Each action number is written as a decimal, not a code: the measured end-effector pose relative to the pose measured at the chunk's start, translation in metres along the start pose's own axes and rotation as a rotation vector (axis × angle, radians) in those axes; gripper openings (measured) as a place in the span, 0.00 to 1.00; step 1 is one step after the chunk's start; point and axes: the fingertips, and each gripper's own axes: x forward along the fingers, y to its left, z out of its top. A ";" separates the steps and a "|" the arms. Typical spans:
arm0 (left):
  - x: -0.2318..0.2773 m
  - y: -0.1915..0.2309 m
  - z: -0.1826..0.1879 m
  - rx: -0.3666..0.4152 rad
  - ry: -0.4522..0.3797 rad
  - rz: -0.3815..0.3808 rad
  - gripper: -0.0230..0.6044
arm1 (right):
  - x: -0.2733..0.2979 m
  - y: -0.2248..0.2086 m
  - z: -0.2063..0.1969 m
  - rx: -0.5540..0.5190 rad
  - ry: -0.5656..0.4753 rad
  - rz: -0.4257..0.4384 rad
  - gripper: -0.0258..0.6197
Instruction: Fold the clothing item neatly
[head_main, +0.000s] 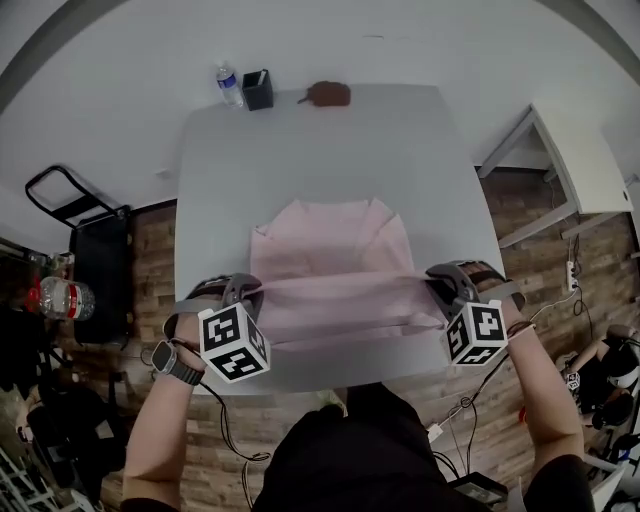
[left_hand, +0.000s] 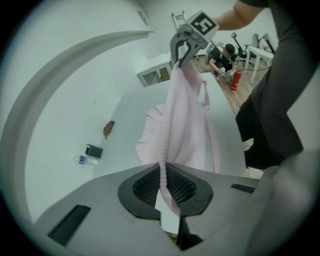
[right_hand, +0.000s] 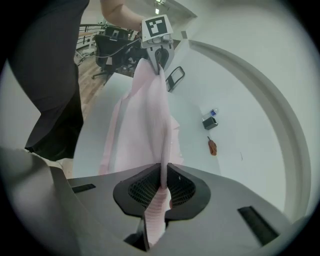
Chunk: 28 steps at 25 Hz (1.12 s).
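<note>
Grey table (head_main: 330, 150) below; left gripper (left_hand: 165, 182), right gripper (right_hand: 162, 186) jaws clamped tight on pink shirt (head_main: 330, 255) edge.

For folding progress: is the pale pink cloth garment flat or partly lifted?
Partly lifted: left claw and right claw hold up one garment edge; the rest lies on the grey table.

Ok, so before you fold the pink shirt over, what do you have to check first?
1. Grip of left gripper on the pink shirt, jaws shut on its edge: ok.
2. Grip of right gripper on the same edge: ok.
3. Edge pulled straight between them: ok.
4. Far part of the shirt lying on the table: ok.
5. The bottle, black cup and brown object sit at the far edge, apart from the shirt: ok.
6. Creases under the lifted layer: cannot tell.
</note>
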 end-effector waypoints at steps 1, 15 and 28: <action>0.010 0.018 0.000 -0.019 0.012 0.014 0.07 | 0.014 -0.017 -0.001 -0.010 0.000 -0.001 0.11; 0.203 0.090 -0.022 -0.205 0.171 -0.153 0.08 | 0.218 -0.048 -0.054 0.073 0.051 0.293 0.11; 0.145 0.103 -0.083 -0.424 0.212 -0.113 0.33 | 0.155 -0.071 -0.033 0.470 -0.234 0.197 0.32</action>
